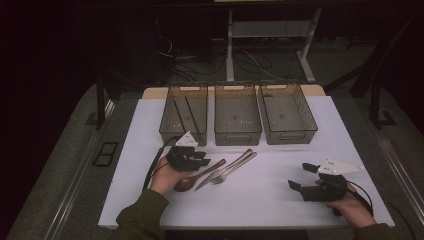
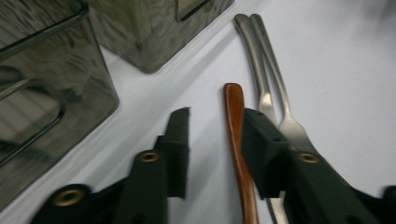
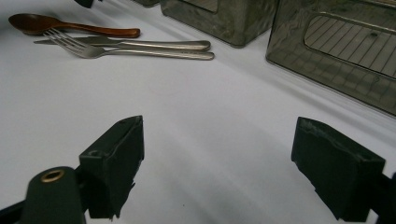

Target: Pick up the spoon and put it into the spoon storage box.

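Note:
A wooden spoon point(image 1: 192, 179) lies on the white table point(image 1: 260, 205) beside a metal knife point(image 1: 215, 176) and a metal fork point(image 1: 234, 167). My left gripper point(image 1: 202, 159) hovers over the spoon's handle. In the left gripper view the left gripper point(image 2: 215, 119) is open: the spoon handle point(image 2: 235, 121) runs between the jaws, close against the right one, with the knife point(image 2: 256, 60) and fork point(image 2: 280, 93) just beyond. My right gripper point(image 1: 300, 176) rests at the table's right front, open. Nothing lies between the right gripper's point(image 3: 219, 135) jaws, and the spoon point(image 3: 70, 25), knife point(image 3: 140, 44) and fork point(image 3: 140, 53) show far off.
Three clear grey bins stand in a row at the back: left bin point(image 1: 165, 125), middle bin point(image 1: 237, 135), right bin point(image 1: 295, 135). Thin dark sticks point(image 1: 189, 112) lie in the left one. Beyond the table are a dark floor, cables and desk legs.

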{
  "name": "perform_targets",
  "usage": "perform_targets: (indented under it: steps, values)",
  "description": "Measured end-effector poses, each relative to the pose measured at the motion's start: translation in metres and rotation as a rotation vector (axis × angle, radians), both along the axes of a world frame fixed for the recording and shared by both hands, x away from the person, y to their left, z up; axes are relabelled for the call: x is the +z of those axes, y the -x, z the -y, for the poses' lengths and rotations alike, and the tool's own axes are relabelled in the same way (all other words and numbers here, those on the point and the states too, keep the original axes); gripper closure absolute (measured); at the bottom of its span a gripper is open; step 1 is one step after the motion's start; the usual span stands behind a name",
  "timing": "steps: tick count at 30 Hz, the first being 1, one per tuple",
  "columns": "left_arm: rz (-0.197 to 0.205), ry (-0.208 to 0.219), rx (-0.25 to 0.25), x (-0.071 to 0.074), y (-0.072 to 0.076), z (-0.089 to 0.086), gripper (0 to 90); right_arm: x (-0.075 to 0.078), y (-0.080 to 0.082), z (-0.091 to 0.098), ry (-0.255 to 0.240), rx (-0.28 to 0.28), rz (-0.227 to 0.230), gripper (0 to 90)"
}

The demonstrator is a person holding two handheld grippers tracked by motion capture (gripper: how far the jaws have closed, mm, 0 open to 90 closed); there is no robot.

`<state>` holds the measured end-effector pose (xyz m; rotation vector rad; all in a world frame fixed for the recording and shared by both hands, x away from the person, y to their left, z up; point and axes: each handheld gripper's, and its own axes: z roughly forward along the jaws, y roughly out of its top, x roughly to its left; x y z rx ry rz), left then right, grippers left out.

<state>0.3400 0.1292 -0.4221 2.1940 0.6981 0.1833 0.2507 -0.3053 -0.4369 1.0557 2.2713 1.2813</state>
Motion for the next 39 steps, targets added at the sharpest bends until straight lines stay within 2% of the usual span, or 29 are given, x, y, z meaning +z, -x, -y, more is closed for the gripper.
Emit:
perform_targets:
  steps: [2,6,10,13,18,21,24,27,34,39]
  values:
    - [0.009,-0.011,0.001,0.002,0.005,-0.006,51.8,0.000,0.000,0.000,0.000,0.001,0.001,16.4]
    - [-0.006,0.031,0.015,0.002,0.015,-0.018,44.4,-0.001,0.000,-0.001,-0.004,0.013,-0.003,16.3]
    - [0.001,0.054,0.014,0.001,0.028,-0.028,40.1,-0.001,0.001,-0.004,0.006,0.034,-0.013,16.3]
    - [0.008,0.064,0.023,-0.001,0.036,-0.035,34.4,-0.002,0.001,-0.006,0.020,0.043,-0.026,12.0]
    - [0.010,0.072,0.030,-0.004,0.045,-0.046,28.8,-0.005,0.000,-0.009,0.045,0.032,-0.027,11.5]
    - [0.004,0.077,0.044,-0.006,0.049,-0.052,26.7,-0.005,-0.002,-0.011,0.029,0.034,-0.031,9.9]
    - [0.004,0.079,0.049,-0.009,0.054,-0.057,26.2,-0.006,-0.004,-0.014,0.008,0.039,-0.025,9.8]
    - [-0.006,0.087,0.060,-0.012,0.057,-0.060,26.0,-0.006,-0.003,-0.016,0.013,0.040,-0.026,9.9]
    - [-0.025,0.049,0.065,-0.018,0.057,-0.060,29.0,-0.004,-0.003,-0.017,0.012,0.029,-0.011,9.9]
    - [-0.036,0.031,0.051,-0.021,0.056,-0.059,35.2,-0.005,-0.003,-0.018,0.019,0.032,-0.011,9.9]
